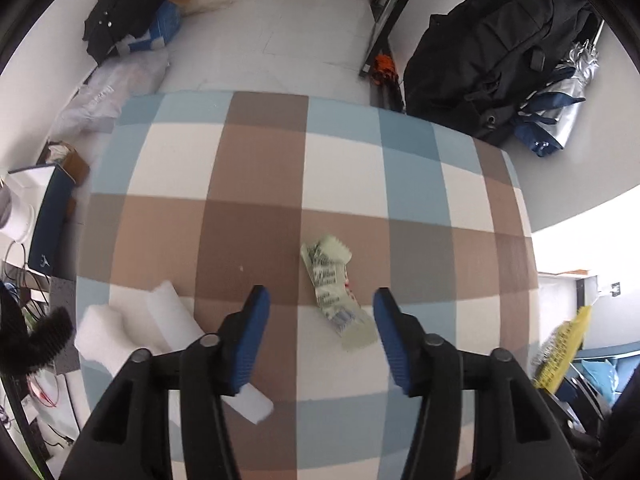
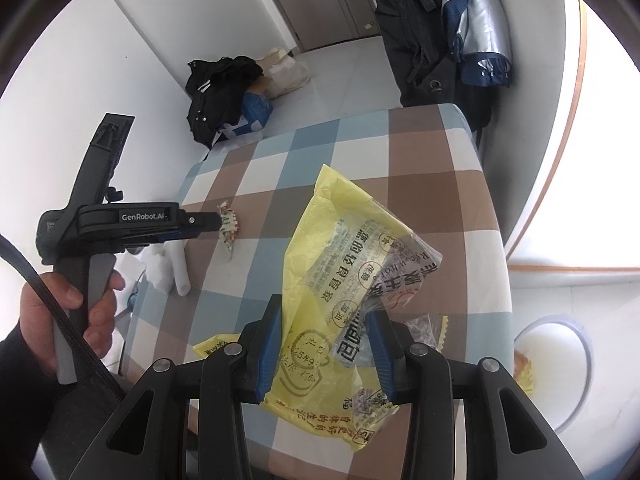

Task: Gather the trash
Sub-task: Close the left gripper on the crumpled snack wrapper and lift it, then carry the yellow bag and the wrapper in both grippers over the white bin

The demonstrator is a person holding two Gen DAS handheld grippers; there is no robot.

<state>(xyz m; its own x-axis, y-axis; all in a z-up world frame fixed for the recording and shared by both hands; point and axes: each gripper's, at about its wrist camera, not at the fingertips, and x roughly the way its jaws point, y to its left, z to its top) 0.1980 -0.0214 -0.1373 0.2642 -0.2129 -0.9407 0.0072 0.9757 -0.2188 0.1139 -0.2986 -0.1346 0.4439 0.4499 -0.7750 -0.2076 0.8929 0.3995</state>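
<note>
Trash wrapper (image 1: pixel 335 289), pale green and crumpled, flat on the checked tablecloth (image 1: pixel 256 184) between the blue fingertips of the left gripper (image 1: pixel 322 300), nearer the right-hand pad, with neither pad pressing on it. Left jaws apart, nothing held. Seen from the right wrist as a small printed scrap (image 2: pixel 229 229) just at the tip of the left gripper (image 2: pixel 218 220), with a hand (image 2: pixel 60 312) wrapped round the grey handle. White foam pieces (image 1: pixel 160 320) to the left of the left gripper near the cloth's edge, one partly under the left finger. Right gripper (image 2: pixel 324 312) clamped on a yellow bag (image 2: pixel 332 264) printed with characters, both blue pads pressed against its crinkled sides, the bag standing up above the cloth with its opening toward the far side. Another yellow-edged wrapper (image 2: pixel 434 330) just behind the right-hand finger, mostly hidden. Beyond the table, a black bag (image 1: pixel 492 52) and a folded silver umbrella (image 1: pixel 572 92) at the far right, a heap of dark clothes (image 1: pixel 136 4) on the floor at the far left, clear plastic bags (image 1: pixel 112 88) beside the wall. White round bin (image 2: pixel 560 364) on the floor at the lower right of the right wrist view.
</note>
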